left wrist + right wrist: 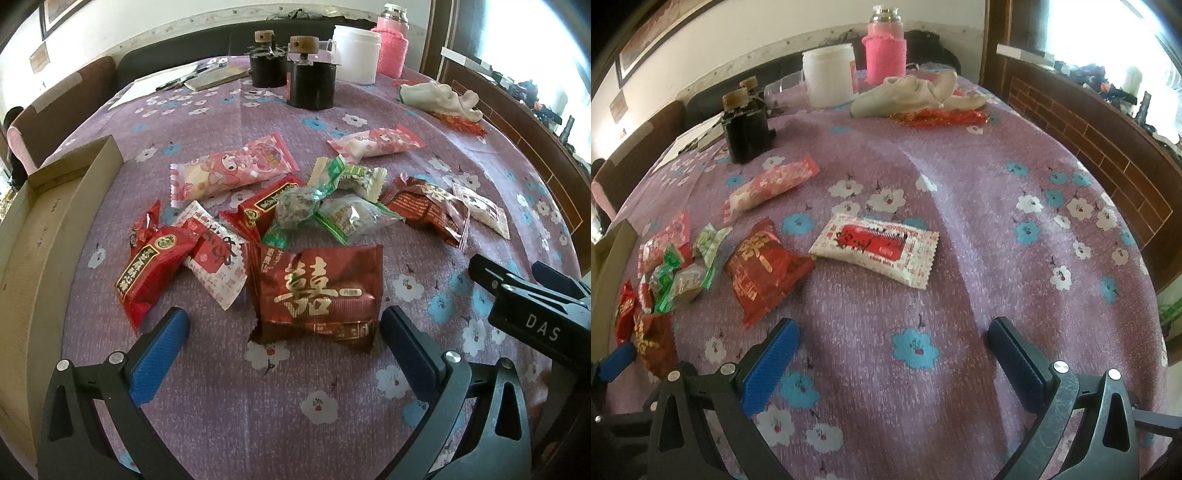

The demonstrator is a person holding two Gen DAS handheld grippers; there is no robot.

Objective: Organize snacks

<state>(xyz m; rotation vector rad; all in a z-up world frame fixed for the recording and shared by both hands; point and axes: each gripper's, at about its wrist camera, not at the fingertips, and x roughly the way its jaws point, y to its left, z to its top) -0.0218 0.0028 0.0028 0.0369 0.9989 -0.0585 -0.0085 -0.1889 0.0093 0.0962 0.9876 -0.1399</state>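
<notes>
Left gripper [282, 332]: your jaws stand wide and hold nothing; the blue pads [159, 354] flank the near end of the dark red packet with gold characters [317, 291] without touching it.
Right gripper [894, 350]: jaws wide too, empty, hovering over bare cloth. Nearest snacks ahead are the white packet with a red label [875, 251] and a crumpled red packet [764, 266], the two just touching at a corner.
Main pile: beyond the dark red packet lie a bright red packet with a green seal [155, 266], a red-and-white packet [218, 258], a tangle of green-and-clear sweet wrappers [332, 199] and a long pink cartoon-print packet [229, 170]. A second pink packet [373, 144] sits apart, further back.
Cardboard box [44, 221]: open, at your left edge. The part of its floor you can see is bare; the rest runs out of view, so you cannot tell whether anything is in it.
Tablecloth [960, 184]: purple, flowered, carries everything.
Clutter at the back: two black jars with cork stoppers [310, 81], a white tub [356, 55], a pink-sleeved flask [884, 51], a crumpled cloth [908, 92]. Leave these out of it.
Progress: early, by my reading. Every snack in sight is loose on the cloth; none is visibly sorted.
Left to do: nearly all of it, starting most likely with the dark red packet between your left pads.
</notes>
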